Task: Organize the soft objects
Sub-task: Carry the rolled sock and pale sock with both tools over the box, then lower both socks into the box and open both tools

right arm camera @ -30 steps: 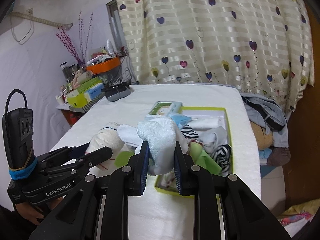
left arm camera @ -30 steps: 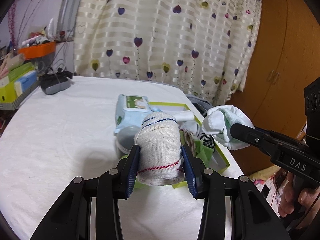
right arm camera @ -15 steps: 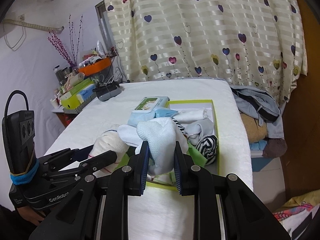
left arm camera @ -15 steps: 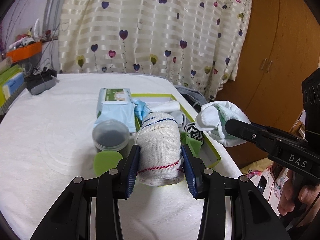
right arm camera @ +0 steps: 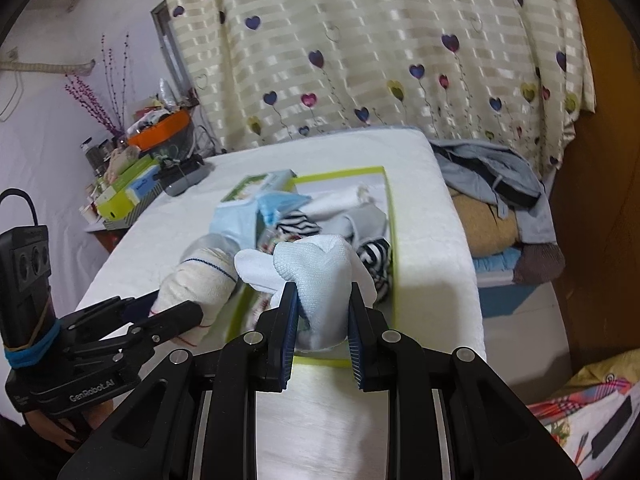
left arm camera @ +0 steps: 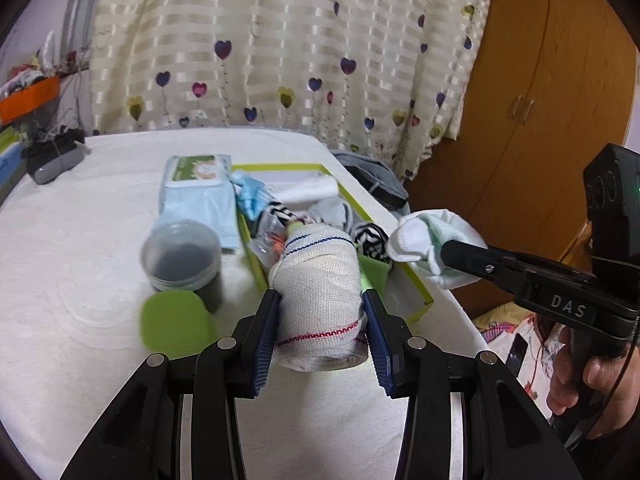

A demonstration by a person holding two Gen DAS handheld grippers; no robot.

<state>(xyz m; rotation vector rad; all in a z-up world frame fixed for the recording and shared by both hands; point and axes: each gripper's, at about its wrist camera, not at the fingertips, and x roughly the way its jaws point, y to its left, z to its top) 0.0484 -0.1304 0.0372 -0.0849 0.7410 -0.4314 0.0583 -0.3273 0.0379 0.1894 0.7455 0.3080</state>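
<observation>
— Heart-print curtains point(left arm camera: 280, 60) hung behind the white bed point(left arm camera: 80, 280), with a wooden wardrobe point(left arm camera: 552, 80) to the right. What stood on the bed?

— A lime-edged box point(left arm camera: 416, 280) full of socks, a wipes pack point(left arm camera: 196, 188) just beside it, a clear jar point(left arm camera: 182, 256) nearby.

— And your grippers?

— My left gripper point(left arm camera: 320, 320) pinched a cream rolled sock point(left arm camera: 316, 288) over the box's near end. My right gripper point(right arm camera: 322, 320) clamped a white sock bundle point(right arm camera: 320, 276) above the box too.
</observation>
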